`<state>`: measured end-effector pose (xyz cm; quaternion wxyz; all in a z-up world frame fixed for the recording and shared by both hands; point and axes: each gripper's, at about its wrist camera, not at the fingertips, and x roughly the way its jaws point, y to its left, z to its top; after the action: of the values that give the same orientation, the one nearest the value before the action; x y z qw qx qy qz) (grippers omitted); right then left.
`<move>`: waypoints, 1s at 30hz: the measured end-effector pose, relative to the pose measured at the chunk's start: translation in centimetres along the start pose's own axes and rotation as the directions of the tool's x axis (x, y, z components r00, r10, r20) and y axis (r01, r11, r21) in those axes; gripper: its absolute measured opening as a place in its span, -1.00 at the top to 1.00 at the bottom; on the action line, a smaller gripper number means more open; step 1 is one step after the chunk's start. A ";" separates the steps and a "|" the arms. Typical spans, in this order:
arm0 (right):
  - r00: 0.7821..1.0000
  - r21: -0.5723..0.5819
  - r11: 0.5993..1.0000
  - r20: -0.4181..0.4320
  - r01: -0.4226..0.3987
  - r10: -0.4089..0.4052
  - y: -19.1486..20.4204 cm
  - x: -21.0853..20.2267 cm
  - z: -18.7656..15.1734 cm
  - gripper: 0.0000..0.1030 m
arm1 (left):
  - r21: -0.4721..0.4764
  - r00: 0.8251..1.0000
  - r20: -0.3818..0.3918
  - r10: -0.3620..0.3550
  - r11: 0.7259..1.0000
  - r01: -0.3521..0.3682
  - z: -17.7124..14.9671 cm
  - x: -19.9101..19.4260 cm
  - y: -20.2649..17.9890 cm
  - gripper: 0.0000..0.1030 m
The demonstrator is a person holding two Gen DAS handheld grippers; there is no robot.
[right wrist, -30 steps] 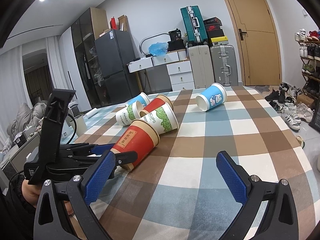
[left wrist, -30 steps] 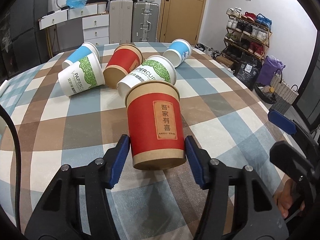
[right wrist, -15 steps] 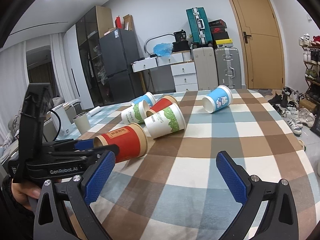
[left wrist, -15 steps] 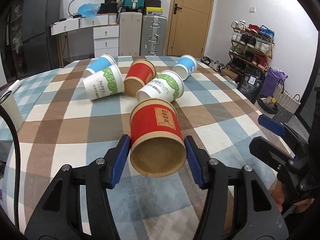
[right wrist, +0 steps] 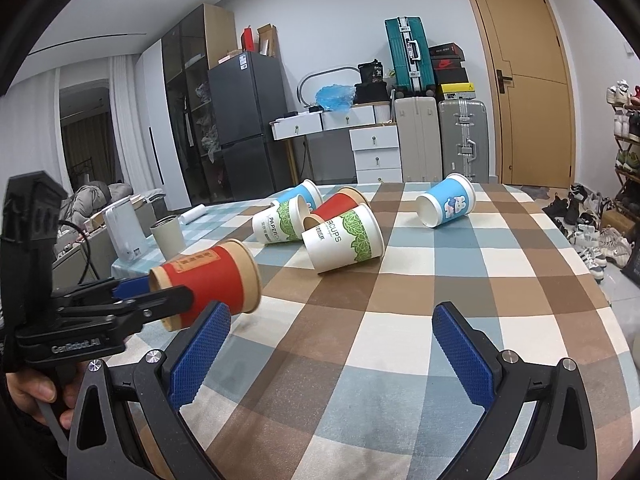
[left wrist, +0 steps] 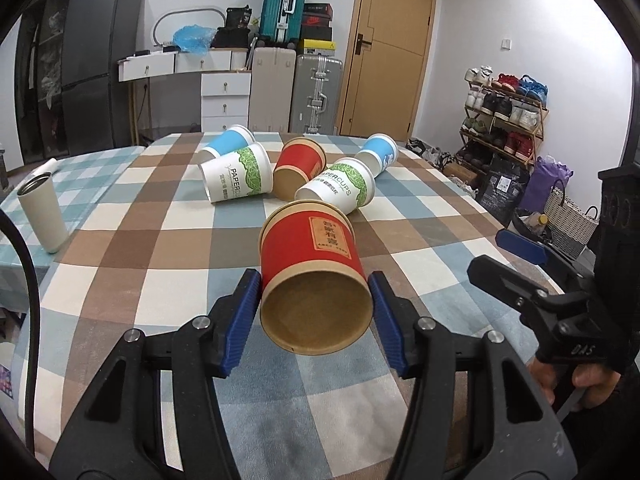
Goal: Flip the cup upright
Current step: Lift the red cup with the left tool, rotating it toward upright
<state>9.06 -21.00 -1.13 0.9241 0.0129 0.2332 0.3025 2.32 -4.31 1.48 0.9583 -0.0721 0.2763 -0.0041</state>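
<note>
My left gripper [left wrist: 316,312] is shut on a red paper cup [left wrist: 312,272] near its base. It holds the cup lifted off the checked tablecloth, lying about level, base toward the camera and mouth pointing away. The same cup [right wrist: 208,280] shows in the right wrist view at the left, above the cloth, with the left gripper [right wrist: 160,300] clamped on it. My right gripper [right wrist: 328,348] is open and empty, low over the near part of the table, to the right of the held cup.
Several paper cups lie on their sides farther back: two white-green ones [left wrist: 236,178] [left wrist: 340,190], a red one [left wrist: 300,164], two blue ones [left wrist: 226,144] [left wrist: 378,152]. A white tumbler [left wrist: 42,216] stands upright at the left. The table's right edge [left wrist: 500,220] drops to the floor.
My left gripper has lifted the red cup and tipped it back from mouth-down tilt to about level. The right gripper has stayed open and nearly still.
</note>
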 end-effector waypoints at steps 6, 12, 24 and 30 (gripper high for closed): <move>1.000 0.001 1.000 0.000 -0.001 0.001 0.0 -0.1 0.0 -1.00 | -0.021 0.999 0.035 0.002 1.000 -0.001 -0.8 -1.8 -0.1 -0.02; 1.000 0.002 1.000 -0.002 0.000 0.000 -0.1 -0.1 0.0 -1.00 | -0.038 0.999 0.046 -0.007 0.999 0.009 -2.0 -3.1 -0.5 -0.02; 1.000 0.000 1.000 -0.003 0.001 -0.001 -0.1 0.0 -0.1 -1.00 | -0.031 1.000 0.029 -0.008 0.999 0.009 -4.9 -3.7 -2.4 -0.02; 1.000 0.000 1.000 -0.003 0.001 -0.001 -0.1 0.0 0.0 -1.00 | -0.030 1.000 0.002 -0.005 1.000 0.005 -5.3 -2.8 -2.6 -0.03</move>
<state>9.07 -21.07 -1.18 0.9238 0.0122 0.2347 0.3023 -2.75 -7.45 -1.15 0.9574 -0.0872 0.2753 -0.0021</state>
